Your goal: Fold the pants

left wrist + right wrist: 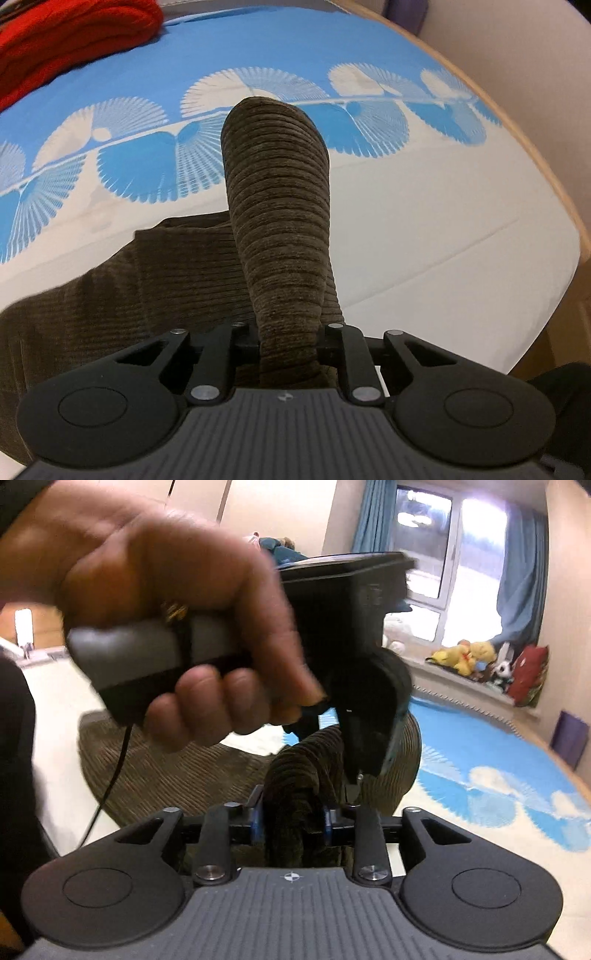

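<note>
The pants are dark olive-brown corduroy, lying on a white and blue bedspread. My left gripper is shut on a fold of the pants that stands up in front of it as a ribbed column. My right gripper is shut on another bunch of the pants, lifted off the bed. In the right wrist view the person's hand holds the left gripper just ahead and above, close to my right one. More pants cloth lies flat on the bed at left.
A red knitted garment lies on the bed at the far left. The bed's wooden edge curves along the right. A window sill with stuffed toys and blue curtains are at the room's far side.
</note>
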The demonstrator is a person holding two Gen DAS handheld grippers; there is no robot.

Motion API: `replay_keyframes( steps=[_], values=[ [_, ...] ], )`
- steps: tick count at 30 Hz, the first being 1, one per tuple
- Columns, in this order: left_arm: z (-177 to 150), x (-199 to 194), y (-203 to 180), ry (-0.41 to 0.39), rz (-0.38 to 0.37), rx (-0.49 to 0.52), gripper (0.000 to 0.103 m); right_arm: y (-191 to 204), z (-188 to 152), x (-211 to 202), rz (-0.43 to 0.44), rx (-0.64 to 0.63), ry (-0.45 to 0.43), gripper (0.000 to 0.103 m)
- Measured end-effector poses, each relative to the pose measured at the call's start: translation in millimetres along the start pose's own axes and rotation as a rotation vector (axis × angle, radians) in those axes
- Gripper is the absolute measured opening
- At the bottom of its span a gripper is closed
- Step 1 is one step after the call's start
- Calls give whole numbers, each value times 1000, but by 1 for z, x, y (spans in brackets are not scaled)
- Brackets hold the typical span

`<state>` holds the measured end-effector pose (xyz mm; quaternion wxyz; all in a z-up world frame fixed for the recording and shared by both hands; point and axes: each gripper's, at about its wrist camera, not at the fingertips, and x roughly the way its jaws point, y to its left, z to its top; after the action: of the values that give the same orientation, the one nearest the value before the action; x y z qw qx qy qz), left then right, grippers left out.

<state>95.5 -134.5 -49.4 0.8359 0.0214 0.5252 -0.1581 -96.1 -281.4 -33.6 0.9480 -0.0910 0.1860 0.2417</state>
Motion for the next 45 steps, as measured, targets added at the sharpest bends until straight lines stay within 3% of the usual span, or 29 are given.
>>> replay_keyframes(
  steps=[3,8,14,20,24,26,28,29,31,34,38,40,42,43,44,45],
  values=[
    [-6,-14,24,-24,-26,-46,19,-17,9,-5,133,154,-26,52],
    [-14,-47,81,-60,-63,-124,19,-53,25,-14,287,451,-76,55],
    [-39,-91,176,-88,-66,-211,18,-68,29,2,261,688,-73,57],
    [-71,-128,283,-110,-28,-285,18,-38,34,48,201,726,23,58],
    [-102,-127,352,-81,-35,-349,19,-14,31,69,180,700,113,58],
    [-121,-116,386,-49,-36,-450,25,-8,30,76,178,679,147,60],
    [-129,-106,411,-3,21,-535,48,0,29,88,176,661,189,63],
    [-130,-104,420,-3,18,-548,55,3,28,94,178,655,210,67],
    [-127,-103,431,-24,-32,-576,82,11,28,111,187,646,259,72],
    [-124,-92,440,-22,-70,-611,86,19,26,140,195,657,330,79],
    [-124,-64,434,58,-80,-629,86,23,13,186,137,726,429,82],
    [-123,-47,427,92,-112,-614,86,24,2,207,105,766,500,81],
    [-121,-36,424,102,-116,-610,82,28,-2,216,99,779,498,74],
    [-119,-34,423,99,-125,-625,71,31,2,219,112,762,483,67],
    [-116,-33,424,92,-131,-640,64,33,7,221,132,753,481,47],
    [-111,-34,424,87,-133,-652,56,34,14,221,123,748,481,42]
  ],
)
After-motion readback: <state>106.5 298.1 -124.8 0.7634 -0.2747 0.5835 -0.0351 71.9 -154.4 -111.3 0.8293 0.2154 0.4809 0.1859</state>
